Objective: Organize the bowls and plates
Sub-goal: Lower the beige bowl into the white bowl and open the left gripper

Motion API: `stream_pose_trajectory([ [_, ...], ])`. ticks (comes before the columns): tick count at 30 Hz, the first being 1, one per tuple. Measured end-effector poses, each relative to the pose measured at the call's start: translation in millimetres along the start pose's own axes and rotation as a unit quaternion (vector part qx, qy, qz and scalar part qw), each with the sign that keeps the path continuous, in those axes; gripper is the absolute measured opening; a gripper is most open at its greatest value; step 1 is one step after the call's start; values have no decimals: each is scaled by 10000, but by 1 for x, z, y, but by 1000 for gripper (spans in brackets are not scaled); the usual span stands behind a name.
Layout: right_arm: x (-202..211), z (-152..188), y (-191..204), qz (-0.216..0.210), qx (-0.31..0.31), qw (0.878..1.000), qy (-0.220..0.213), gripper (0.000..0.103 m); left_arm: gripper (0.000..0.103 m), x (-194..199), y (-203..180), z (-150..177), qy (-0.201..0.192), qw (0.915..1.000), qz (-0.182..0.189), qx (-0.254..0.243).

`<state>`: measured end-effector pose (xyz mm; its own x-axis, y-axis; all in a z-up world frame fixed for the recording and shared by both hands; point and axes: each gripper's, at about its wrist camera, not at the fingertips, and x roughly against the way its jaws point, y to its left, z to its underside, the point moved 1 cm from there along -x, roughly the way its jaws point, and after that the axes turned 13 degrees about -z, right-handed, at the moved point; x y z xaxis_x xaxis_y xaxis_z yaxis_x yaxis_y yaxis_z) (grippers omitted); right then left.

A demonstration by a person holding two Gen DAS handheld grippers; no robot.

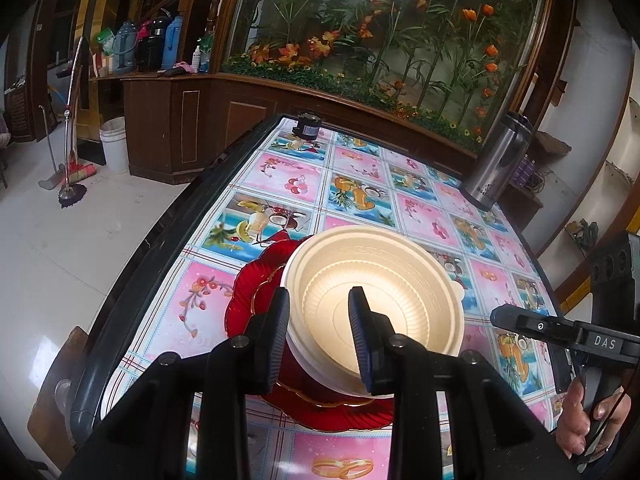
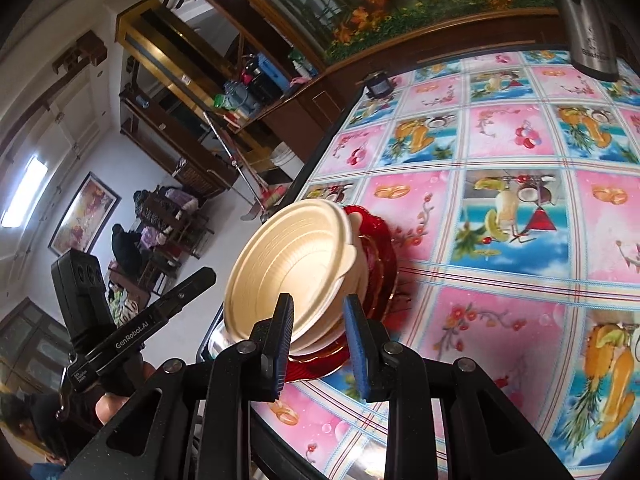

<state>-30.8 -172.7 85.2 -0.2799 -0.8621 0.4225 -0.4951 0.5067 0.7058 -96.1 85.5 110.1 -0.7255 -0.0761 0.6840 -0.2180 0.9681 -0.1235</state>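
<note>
Cream bowls nested on red plates, left gripper straddling the near rim

The bowl stack [image 1: 374, 300] sits on the red plates [image 1: 256, 280] straight ahead of the left gripper [image 1: 320, 340]. Its fingers bracket the rim, whether pinching I cannot tell. The right gripper [image 2: 318, 346], narrowly parted and empty, lies farther off. At least two bowls, two plates.

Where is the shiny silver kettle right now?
The silver kettle stands upright at the table's far right edge in the left wrist view, beyond the cream bowl and beside the wooden planter of flowers.
</note>
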Motion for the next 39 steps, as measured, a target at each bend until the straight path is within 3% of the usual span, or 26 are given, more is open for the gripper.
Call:
stream_pose_trajectory([
  [5, 1, 1, -3, -3, -25, 10000, 14, 29, 30, 0, 0, 0, -1, 10000, -21, 1],
  [8, 0, 2, -6, 16, -73, 10000, 37, 29, 39, 0, 5, 0, -28, 10000, -57, 46],
  [16, -3, 4, -24, 217, -245, 9995, 47, 29, 39, -6, 33, 1, 12, 9994, -209, 293],
  [25, -20, 8, -42, 340, -416, 9983, 214, 29, 39, -45, 72, 14, 585, 9951, -217, 767],
  [32, -40, 9, -45, 461, -372, 9976, 364, 29, 39, -69, 70, 21, 858, 9932, -185, 763],
  [38, -56, 10, -47, 499, -338, 9975, 371, 28, 17, -87, 59, 28, 1038, 9927, -75, 603],
  [39, -58, 11, -47, 592, -300, 9970, 388, 17, 15, -88, 56, 28, 1066, 9927, -58, 563],
])
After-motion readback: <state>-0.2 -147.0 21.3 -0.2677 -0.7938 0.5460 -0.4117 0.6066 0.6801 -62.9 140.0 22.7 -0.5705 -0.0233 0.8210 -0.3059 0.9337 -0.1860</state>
